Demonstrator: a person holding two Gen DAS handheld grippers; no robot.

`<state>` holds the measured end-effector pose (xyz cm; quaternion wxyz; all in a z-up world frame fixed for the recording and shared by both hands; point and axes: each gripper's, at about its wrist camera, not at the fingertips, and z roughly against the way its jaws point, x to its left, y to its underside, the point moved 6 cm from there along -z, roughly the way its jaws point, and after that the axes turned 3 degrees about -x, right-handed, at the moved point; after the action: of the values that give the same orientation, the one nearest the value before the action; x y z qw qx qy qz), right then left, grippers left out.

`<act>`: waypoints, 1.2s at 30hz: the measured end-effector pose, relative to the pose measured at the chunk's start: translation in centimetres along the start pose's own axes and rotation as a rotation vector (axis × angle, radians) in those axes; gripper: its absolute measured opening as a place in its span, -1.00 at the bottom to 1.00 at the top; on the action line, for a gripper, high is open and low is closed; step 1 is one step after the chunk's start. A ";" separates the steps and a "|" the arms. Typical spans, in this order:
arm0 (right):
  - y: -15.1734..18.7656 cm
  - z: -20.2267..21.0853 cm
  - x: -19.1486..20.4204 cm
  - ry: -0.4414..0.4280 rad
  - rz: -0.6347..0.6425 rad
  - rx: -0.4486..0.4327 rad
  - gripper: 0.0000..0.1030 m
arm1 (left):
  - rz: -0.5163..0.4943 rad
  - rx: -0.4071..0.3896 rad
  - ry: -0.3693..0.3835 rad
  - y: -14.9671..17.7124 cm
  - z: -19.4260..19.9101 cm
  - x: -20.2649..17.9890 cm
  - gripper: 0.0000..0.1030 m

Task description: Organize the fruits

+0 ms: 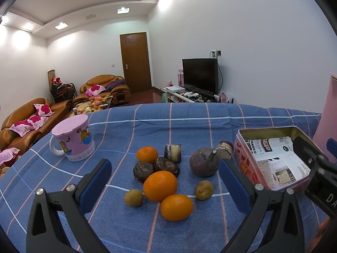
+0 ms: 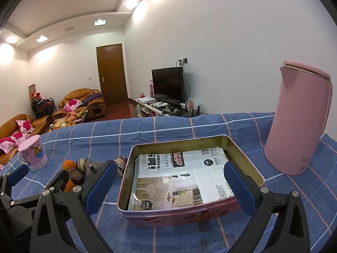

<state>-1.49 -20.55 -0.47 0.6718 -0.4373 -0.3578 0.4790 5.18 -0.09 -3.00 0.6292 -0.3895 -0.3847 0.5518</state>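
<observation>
Pink tin (image 2: 183, 216) lettered "senji", printed leaflet (image 2: 181, 179) inside, oranges (image 1: 160, 186) beside, both tongs spread, empty.

- The room was brightly and evenly lit from recessed ceiling lights (image 1: 61, 25), which blew out to white patches on the upper walls.
- Shadows under the fruit on the blue checked cloth (image 1: 189, 126) were soft and short.
- The glossy printed sheet inside the pink tin (image 2: 189, 217) carried pale glare streaks.
- Both views showed strong fisheye bending: wall and ceiling lines curved, and dark vignette filled the corners.
- Near objects were sharp; the far sofas (image 1: 31, 113) and television (image 2: 167, 84) looked slightly soft.
</observation>
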 end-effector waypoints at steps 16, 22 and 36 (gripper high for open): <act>0.1 0.0 -0.1 0.000 -0.001 -0.005 0.98 | 0.000 0.002 -0.002 0.0 0.0 0.1 1.00; 0.1 0.0 0.0 -0.002 -0.003 -0.004 0.98 | -0.001 0.002 -0.001 0.0 0.0 0.1 1.00; 0.1 0.1 0.0 -0.003 -0.003 -0.004 0.98 | -0.002 0.004 -0.002 0.0 0.0 0.2 1.00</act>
<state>-1.58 -20.57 -0.52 0.6711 -0.4376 -0.3605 0.4776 5.17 0.12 -2.94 0.6301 -0.3874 -0.3846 0.5523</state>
